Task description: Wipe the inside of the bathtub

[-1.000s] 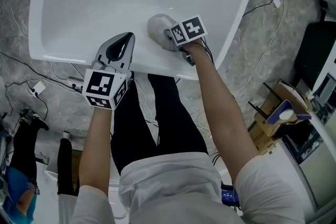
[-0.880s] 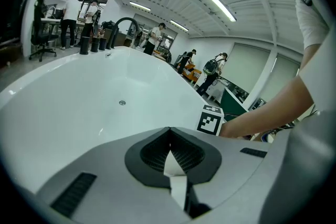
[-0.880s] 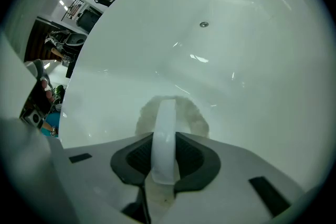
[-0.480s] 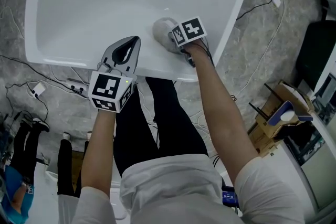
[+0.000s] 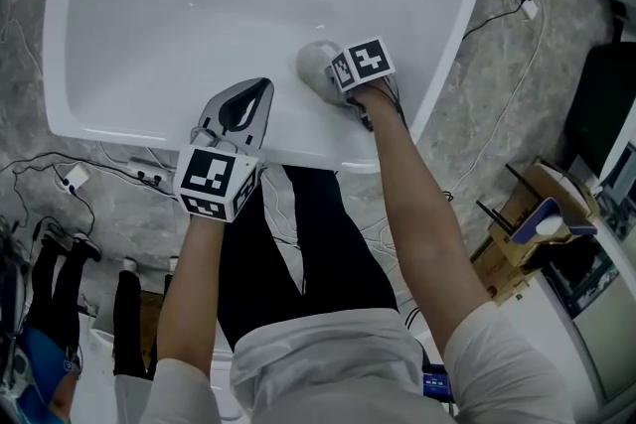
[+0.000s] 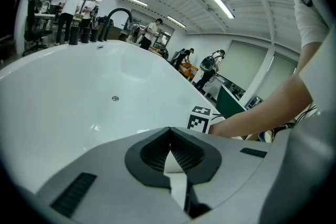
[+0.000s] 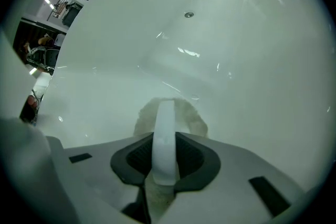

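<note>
Grey marble floor (image 5: 517,94) around the white bathtub (image 5: 149,5).

Head view: your right gripper (image 5: 333,76) held the grey scrub pad (image 5: 312,61) on the tub's near inner wall. Your left gripper (image 5: 243,104) sat over the near rim; contact unclear.

Left gripper view: jaws were together, nothing between them.

Right gripper view: jaws were clamped on the pad's white handle (image 7: 164,128), with the pad against the wall.

The pad looked soft, light and squashy, so the stiff handle was the right hold. Glossy enamel was likely slick.
</note>
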The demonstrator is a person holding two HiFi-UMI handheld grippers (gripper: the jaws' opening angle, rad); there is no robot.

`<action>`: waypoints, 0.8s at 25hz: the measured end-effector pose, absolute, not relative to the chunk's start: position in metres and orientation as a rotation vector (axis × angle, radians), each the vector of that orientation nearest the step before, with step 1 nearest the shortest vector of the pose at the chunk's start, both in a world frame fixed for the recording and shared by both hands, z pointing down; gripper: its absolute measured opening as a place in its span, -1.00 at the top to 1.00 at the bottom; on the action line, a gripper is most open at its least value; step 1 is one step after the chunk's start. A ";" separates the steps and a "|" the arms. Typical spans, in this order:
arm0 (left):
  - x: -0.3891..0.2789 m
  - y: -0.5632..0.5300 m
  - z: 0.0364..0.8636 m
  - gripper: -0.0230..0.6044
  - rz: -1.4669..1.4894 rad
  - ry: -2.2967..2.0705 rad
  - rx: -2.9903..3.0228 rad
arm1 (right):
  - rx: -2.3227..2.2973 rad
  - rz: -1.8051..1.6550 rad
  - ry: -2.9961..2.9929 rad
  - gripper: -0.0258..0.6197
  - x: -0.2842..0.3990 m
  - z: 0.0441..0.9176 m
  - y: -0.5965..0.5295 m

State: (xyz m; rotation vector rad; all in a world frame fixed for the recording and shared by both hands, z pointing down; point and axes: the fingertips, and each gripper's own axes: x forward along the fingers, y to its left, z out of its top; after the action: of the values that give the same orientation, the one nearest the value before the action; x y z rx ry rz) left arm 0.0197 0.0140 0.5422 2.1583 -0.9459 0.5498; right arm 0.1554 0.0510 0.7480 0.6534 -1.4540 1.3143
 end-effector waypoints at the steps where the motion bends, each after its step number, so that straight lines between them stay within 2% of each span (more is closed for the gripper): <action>1: 0.020 0.011 0.544 0.89 0.546 -0.947 2.158 | 0.654 1.318 -1.450 0.63 0.157 0.752 0.049; 20: -0.009 -0.019 0.549 0.89 0.532 -0.986 2.134 | 0.617 1.326 -1.429 0.63 0.140 0.791 0.029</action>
State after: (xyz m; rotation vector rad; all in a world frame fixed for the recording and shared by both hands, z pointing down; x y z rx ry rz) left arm -0.0087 -0.0194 0.5492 2.1339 -0.9857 0.5318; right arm 0.1403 0.0293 0.7912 0.6170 -1.4286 1.3257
